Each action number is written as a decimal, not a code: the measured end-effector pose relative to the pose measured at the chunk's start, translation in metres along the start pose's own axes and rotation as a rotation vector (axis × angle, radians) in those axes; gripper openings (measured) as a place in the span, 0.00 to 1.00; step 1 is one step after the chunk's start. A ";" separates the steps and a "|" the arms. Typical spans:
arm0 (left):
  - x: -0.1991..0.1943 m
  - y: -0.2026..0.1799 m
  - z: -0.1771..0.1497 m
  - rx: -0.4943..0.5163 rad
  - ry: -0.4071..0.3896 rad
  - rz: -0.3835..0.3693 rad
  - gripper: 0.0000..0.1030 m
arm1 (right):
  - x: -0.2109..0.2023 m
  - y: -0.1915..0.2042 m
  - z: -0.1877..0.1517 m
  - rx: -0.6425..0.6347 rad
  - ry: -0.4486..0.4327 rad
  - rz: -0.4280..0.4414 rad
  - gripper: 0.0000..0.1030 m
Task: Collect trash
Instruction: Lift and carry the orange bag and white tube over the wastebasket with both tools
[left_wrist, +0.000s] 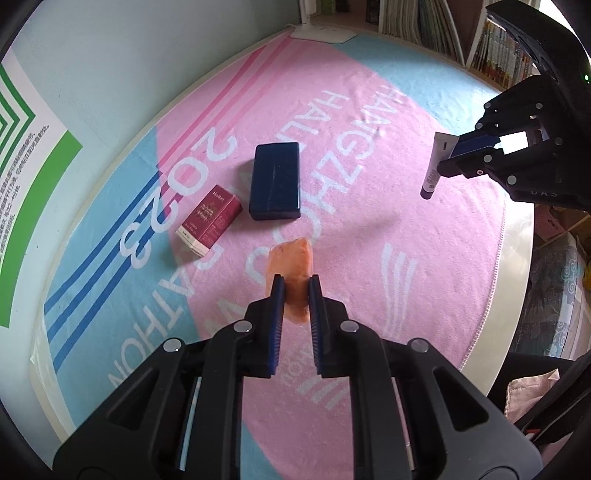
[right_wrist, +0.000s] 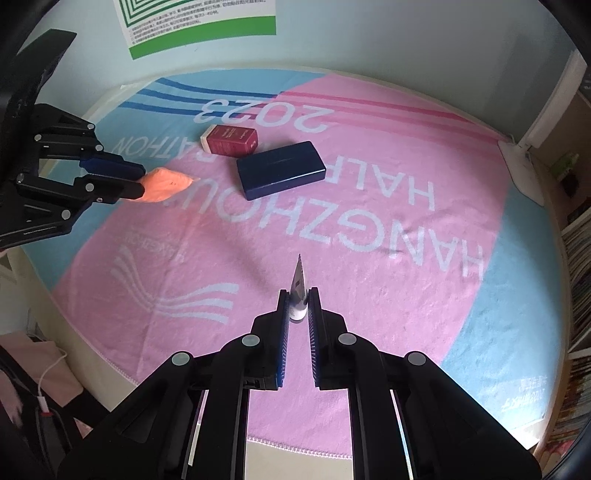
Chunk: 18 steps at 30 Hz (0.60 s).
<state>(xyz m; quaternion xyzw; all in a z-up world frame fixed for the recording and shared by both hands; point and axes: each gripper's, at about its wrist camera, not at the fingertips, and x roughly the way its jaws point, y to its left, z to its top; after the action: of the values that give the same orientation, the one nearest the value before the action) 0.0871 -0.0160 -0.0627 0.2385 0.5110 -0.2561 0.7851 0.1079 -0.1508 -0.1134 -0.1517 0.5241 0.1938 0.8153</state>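
Left gripper (left_wrist: 296, 282) clamps crumpled orange plastic wrapper (left_wrist: 290, 266) above pink-and-blue towel (left_wrist: 369, 229). Right gripper (right_wrist: 298, 295) pinches white squeeze tube (right_wrist: 298, 286). Dark blue rectangular box (left_wrist: 275, 181) at 12 o'clock; maroon carton (left_wrist: 209, 225) at 10.

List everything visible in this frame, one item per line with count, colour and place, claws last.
Orange packet: 1, orange, held in the left claw above the towel.
Tube: 1, white with purple end, held in the right claw.
Dark blue box: 1, navy, flat on the towel's pink centre.
Red box: 1, maroon and white, on the towel beside the blue box.
Towel: 1, pink and light blue, covering the round table.
Poster: 1, green and white, on the wall.
Left claw: 1, black, shut on the packet.
Right claw: 1, black, shut on the tube.
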 end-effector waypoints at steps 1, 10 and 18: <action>-0.002 -0.003 0.001 0.009 -0.004 -0.004 0.11 | -0.003 0.000 -0.003 0.012 -0.005 -0.004 0.11; -0.010 -0.053 0.010 0.173 -0.025 -0.062 0.11 | -0.039 -0.005 -0.055 0.159 -0.032 -0.077 0.11; -0.015 -0.142 0.022 0.390 -0.042 -0.140 0.11 | -0.084 -0.017 -0.139 0.337 -0.052 -0.167 0.11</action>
<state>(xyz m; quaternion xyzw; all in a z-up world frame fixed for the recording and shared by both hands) 0.0054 -0.1346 -0.0572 0.3446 0.4506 -0.4090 0.7148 -0.0259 -0.2414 -0.0919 -0.0510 0.5135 0.0390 0.8557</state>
